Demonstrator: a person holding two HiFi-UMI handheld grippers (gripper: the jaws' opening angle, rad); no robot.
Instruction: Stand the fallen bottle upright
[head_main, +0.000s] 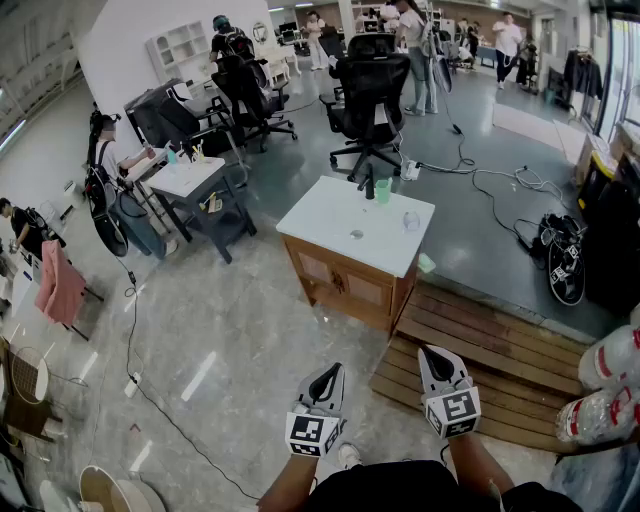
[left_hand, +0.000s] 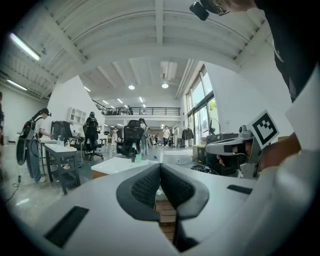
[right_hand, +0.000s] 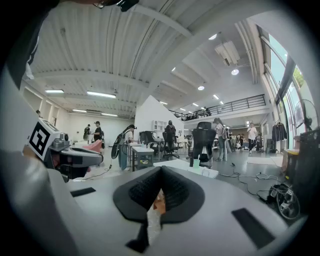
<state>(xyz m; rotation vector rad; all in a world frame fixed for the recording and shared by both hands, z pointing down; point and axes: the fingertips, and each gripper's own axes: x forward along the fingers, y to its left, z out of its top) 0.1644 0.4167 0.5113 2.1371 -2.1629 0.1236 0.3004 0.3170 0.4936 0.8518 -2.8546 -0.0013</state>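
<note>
A white-topped wooden cabinet (head_main: 330, 225) stands some way ahead of me on the grey floor. On its top are a green cup (head_main: 383, 190), a dark upright bottle (head_main: 368, 183) and a small clear container (head_main: 410, 221); it is too small to tell whether the container lies or stands. Both grippers are held low near my body, far short of the cabinet. My left gripper (head_main: 330, 372) and my right gripper (head_main: 432, 352) point forward, almost level. In each gripper view the black pads (left_hand: 145, 187) (right_hand: 175, 187) meet at the tip with nothing between them. The cabinet top (left_hand: 117, 165) (right_hand: 172, 164) shows beyond both pairs of jaws.
A wooden pallet platform (head_main: 480, 360) lies between me and the cabinet's right side. Large water bottles (head_main: 605, 385) sit at the right edge. Black office chairs (head_main: 365, 90), a grey desk (head_main: 195, 190), floor cables (head_main: 500, 190) and several people stand farther off.
</note>
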